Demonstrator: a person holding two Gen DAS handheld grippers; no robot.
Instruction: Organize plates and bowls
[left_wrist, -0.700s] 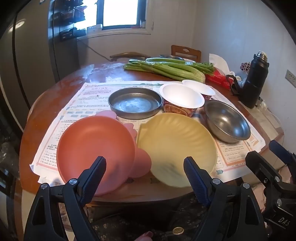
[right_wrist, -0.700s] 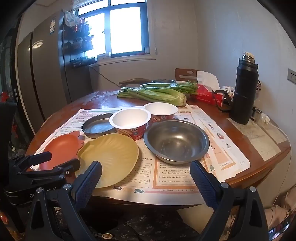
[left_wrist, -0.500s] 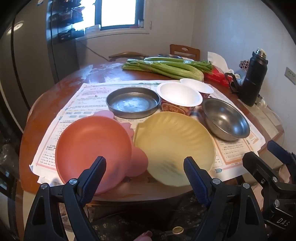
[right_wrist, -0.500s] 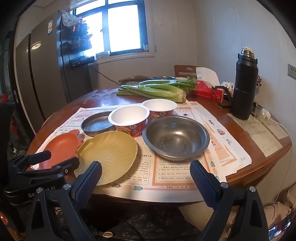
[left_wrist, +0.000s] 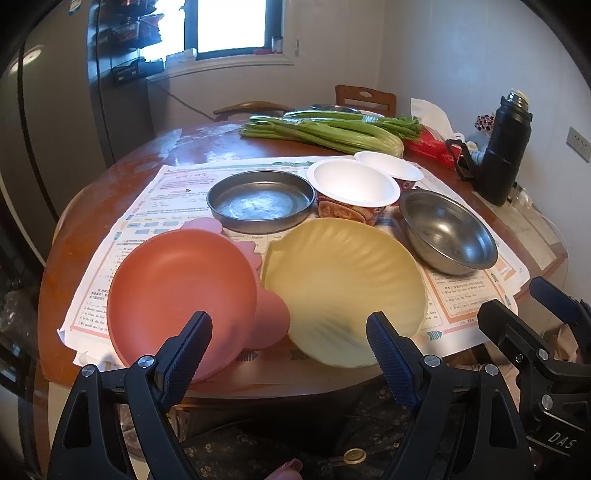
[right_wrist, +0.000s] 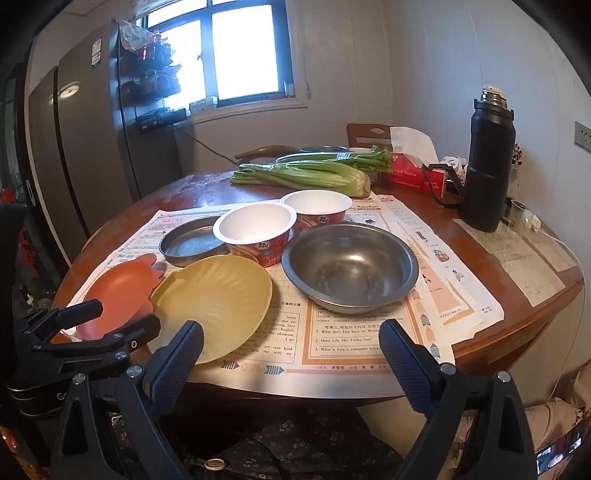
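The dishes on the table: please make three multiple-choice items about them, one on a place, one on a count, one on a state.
1. Where is the yellow plate?
A. beside the orange plate
B. inside the steel bowl
C. on the celery

2. How many white paper bowls stand on the table?
A. one
B. two
C. four

3. What is the state of the left tool?
A. shut on the yellow plate
B. shut on nothing
C. open, holding nothing

Answers:
1 A: the two plates lie side by side at the near edge.
2 B: one paper bowl stands in front of another.
3 C: its fingers stand wide apart before the plates.
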